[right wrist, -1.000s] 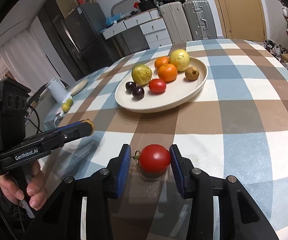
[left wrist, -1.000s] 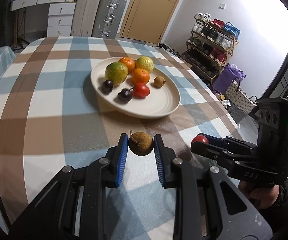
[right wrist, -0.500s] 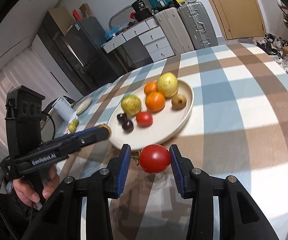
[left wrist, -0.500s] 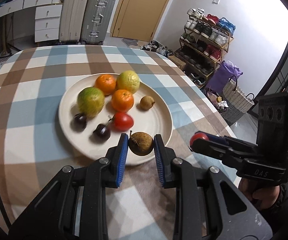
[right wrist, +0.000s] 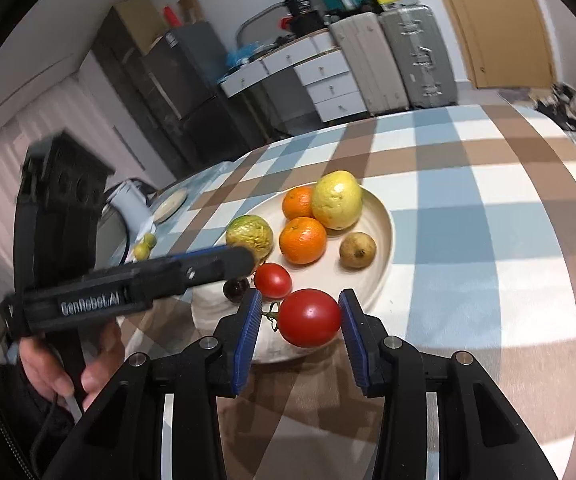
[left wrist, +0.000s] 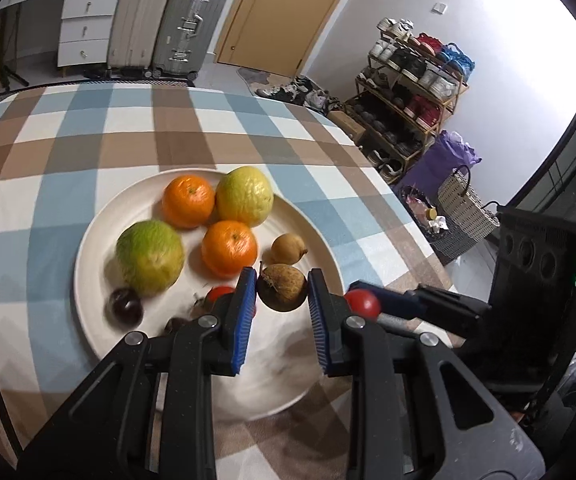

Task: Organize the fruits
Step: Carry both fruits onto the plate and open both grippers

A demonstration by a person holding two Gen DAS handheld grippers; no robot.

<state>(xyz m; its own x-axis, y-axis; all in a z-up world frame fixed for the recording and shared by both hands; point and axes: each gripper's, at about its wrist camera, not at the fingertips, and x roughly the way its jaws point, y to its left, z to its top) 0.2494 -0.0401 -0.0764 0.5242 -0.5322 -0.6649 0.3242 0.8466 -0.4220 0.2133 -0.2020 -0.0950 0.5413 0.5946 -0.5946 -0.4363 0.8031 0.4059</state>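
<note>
The left hand-held gripper (left wrist: 282,292) is clamping a small brown pear (left wrist: 282,287) between its blue pads, and the right hand-held gripper (right wrist: 300,316) is pinching a big red tomato (right wrist: 309,317) in the same way, so both fruits are hanging in the air and not resting on anything. Both are hovering over the near edge of the cream plate (left wrist: 88,240), at about 6 o'clock of it, I think because this edge is the part with free room for setting them down. The far half of the plate is already filled: two oranges (left wrist: 188,201) and a yellow-green citrus (left wrist: 244,196) are sitting at 12 o'clock, a large green fruit (left wrist: 150,257) at 9 o'clock, and a second small pear (left wrist: 288,249) at 3 o'clock. A smaller tomato (right wrist: 272,280) and dark plums (left wrist: 125,311) are lying toward 7 o'clock, just beside the left pads. The two grippers are coming in side by side, the left one at 9 o'clock of the right one, probably to drop both fruits in one go. The grip is on the sides of each fruit, which is keeping the round bodies from rolling out. The plate is standing on a table with a checked cloth (right wrist: 487,216), where no loose fruit is showing near it.
</note>
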